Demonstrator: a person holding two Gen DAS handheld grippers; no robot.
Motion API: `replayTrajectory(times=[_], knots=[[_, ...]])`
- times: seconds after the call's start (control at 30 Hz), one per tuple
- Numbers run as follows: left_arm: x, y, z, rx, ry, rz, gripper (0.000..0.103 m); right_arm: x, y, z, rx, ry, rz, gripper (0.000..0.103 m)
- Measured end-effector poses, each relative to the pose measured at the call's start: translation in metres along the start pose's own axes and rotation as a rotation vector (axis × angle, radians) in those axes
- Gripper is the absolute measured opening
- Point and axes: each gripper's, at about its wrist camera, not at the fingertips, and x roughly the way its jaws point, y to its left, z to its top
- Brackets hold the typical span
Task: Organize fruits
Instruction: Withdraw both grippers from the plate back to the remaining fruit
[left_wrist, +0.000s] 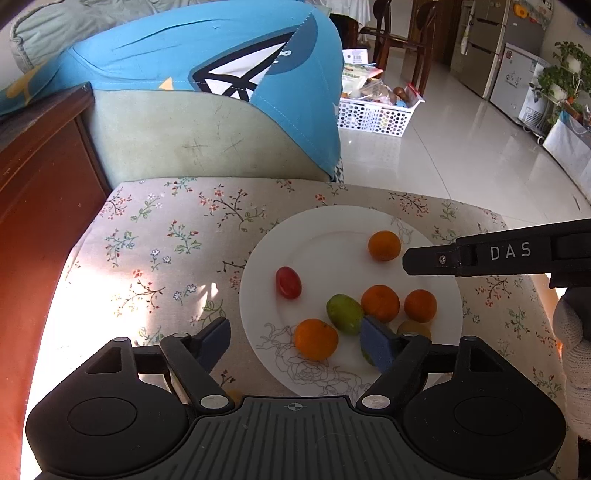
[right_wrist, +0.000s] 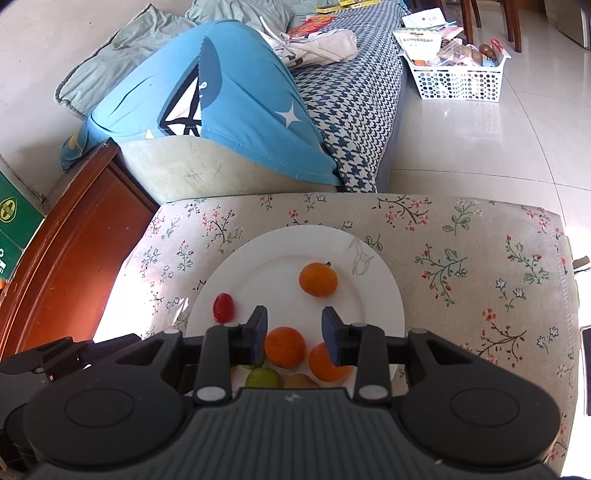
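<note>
Now both my left tongs (left_wrist: 295, 338) and right tongs (right_wrist: 294, 338) hang released over the round white plate (right_wrist: 384, 295), and next I judge a clench on one small orange citrus fruit (right_wrist: 285, 347).

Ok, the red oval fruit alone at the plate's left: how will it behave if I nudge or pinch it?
The red fruit is smooth and egg-shaped, so it would probably roll on the glossy plate if nudged. Its shiny skin may slip between pads. It looks small and thin-skinned, so pinch gently.
</note>
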Motion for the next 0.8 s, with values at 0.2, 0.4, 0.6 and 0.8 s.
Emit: replayTrajectory(times=[0.2,0.4,0.6,0.8], knots=[[-0.016,0.022,0.000,-0.040,0.003,0.055,0.085,-0.005,0.015,-0.009,-0.050,0.007,0.027,0.040],[-0.037,0.047,-0.010,-0.104,-0.007,0.111,0.087,-0.008,0.036,-0.026,-0.143,0.028,0.076,0.040],[-0.047,0.062,-0.032,-0.190,0.021,0.136,0.087,-0.006,0.056,-0.048,-0.234,0.086,0.133,0.040],[-0.046,0.065,-0.047,-0.184,0.058,0.143,0.087,-0.001,0.071,-0.069,-0.310,0.140,0.179,0.040]])
